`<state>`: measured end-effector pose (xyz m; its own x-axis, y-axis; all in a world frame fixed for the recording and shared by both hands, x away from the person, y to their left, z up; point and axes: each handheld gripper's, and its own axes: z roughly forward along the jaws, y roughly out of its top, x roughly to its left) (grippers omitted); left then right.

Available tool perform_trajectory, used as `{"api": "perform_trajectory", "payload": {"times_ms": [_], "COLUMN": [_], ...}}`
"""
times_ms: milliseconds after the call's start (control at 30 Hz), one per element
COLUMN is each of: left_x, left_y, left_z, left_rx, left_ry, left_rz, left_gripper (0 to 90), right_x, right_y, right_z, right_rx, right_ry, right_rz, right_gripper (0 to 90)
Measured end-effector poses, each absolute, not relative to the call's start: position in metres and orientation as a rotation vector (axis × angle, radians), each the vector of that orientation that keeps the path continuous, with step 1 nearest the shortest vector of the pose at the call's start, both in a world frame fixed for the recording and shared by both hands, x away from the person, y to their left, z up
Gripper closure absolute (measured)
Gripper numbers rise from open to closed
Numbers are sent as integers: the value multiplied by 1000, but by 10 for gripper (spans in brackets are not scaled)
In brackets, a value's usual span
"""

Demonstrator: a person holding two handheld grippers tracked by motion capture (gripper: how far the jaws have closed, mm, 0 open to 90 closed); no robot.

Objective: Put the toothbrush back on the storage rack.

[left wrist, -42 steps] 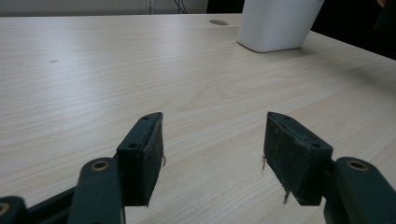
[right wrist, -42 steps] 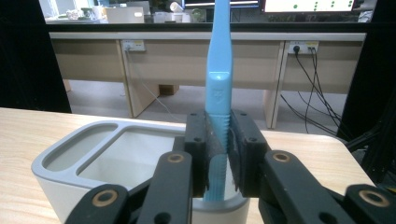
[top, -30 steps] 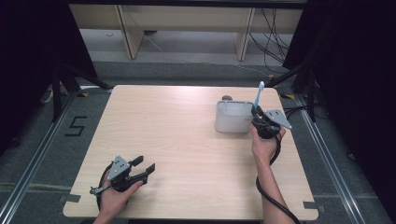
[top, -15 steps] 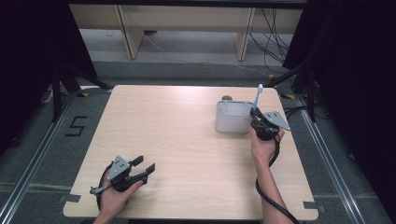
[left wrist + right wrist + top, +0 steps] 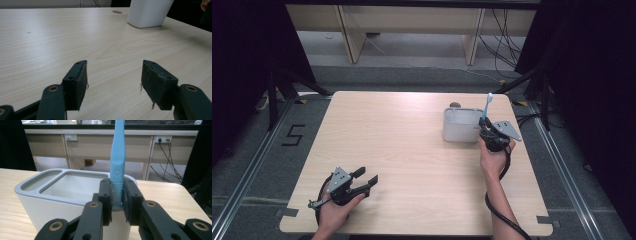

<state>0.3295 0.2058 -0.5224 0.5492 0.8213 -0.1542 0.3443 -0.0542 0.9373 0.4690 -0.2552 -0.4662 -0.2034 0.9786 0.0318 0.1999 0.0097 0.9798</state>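
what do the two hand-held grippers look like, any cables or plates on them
Both are black, with linked arms pinned by brass-coloured rivets and flat, rectangular jaw pads. The left hand-held gripper carries a grey three-cornered plate on top; its pads look worn, with frayed fibres at the edges. The right hand-held gripper has the same grey plate, and a black cable trails from it along the forearm. Both forearms are bare, no sleeves.

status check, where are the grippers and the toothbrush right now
Right hand-held gripper shut on blue toothbrush, upright at the white holder. Left hand-held gripper open, nothing between its jaws, low over the table. Nothing in the way.
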Motion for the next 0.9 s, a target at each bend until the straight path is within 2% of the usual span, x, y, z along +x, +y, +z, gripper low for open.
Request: {"api": "perform_trajectory", "payload": {"times_ms": [333, 467, 700, 900], "left_x": [329, 330, 329, 329], "left_y": [206, 206, 206, 206], "left_z": [-522, -522, -522, -522], "left_rx": [1642, 1641, 1643, 1643], "left_ry": [999, 1000, 1000, 1000], "left_rz": [521, 520, 521, 521], "left_gripper": [372, 371, 371, 371], "right_x": [470, 469, 466, 463], "right_y": [-256, -254, -251, -250], "right_z": [-466, -465, -463, -459], "right_rx": [1237, 1235, 1224, 1263], "right_ry": [1519, 1523, 1524, 1515], "right_rz": [1264, 1248, 1193, 1171], "right_gripper": [779, 738, 521, 406]}}
